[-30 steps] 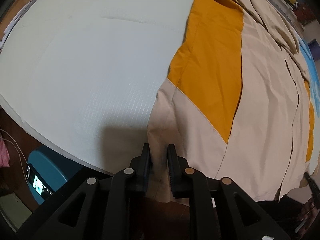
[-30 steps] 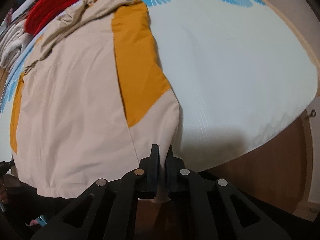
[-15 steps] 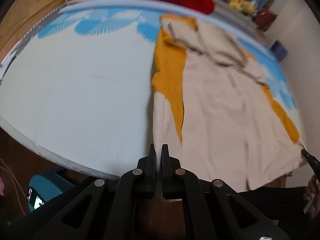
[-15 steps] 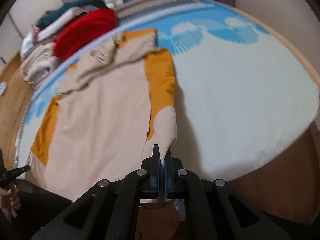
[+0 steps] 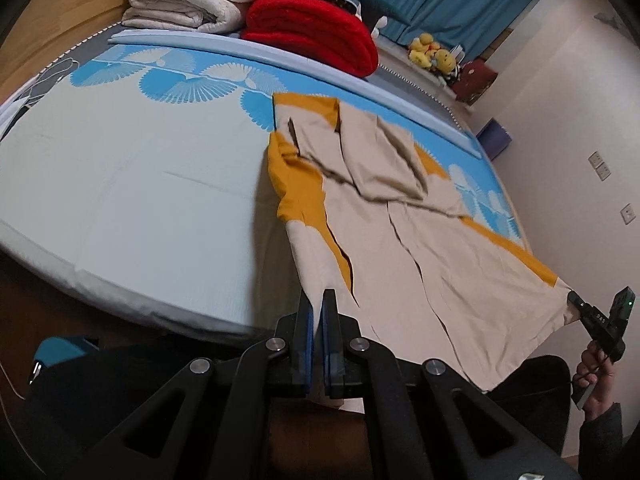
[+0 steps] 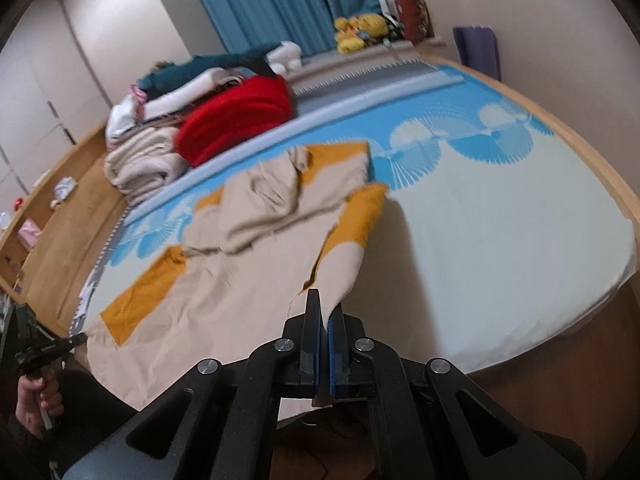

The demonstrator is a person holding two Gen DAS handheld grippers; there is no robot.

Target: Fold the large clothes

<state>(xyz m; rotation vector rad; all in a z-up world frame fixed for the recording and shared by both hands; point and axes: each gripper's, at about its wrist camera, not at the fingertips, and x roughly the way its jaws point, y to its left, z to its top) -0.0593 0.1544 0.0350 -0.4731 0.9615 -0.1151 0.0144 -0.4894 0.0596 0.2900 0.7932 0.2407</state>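
Nearest the lens, the left gripper (image 5: 319, 300) is clamped tight on one bottom corner of the jacket (image 5: 420, 248), and the right gripper (image 6: 325, 312) pinches the opposite bottom corner just as tightly. Between them the beige and mustard jacket hangs lifted at its hem, while its collar end lies flat on the bed (image 5: 140, 184). Beyond it, a red blanket (image 5: 316, 36) and folded towels (image 5: 188, 0) sit by the far edge. The thin fabric could slide out of either pinch if pulled unevenly, and the loosely folded sleeves may shift, spoiling the fold.
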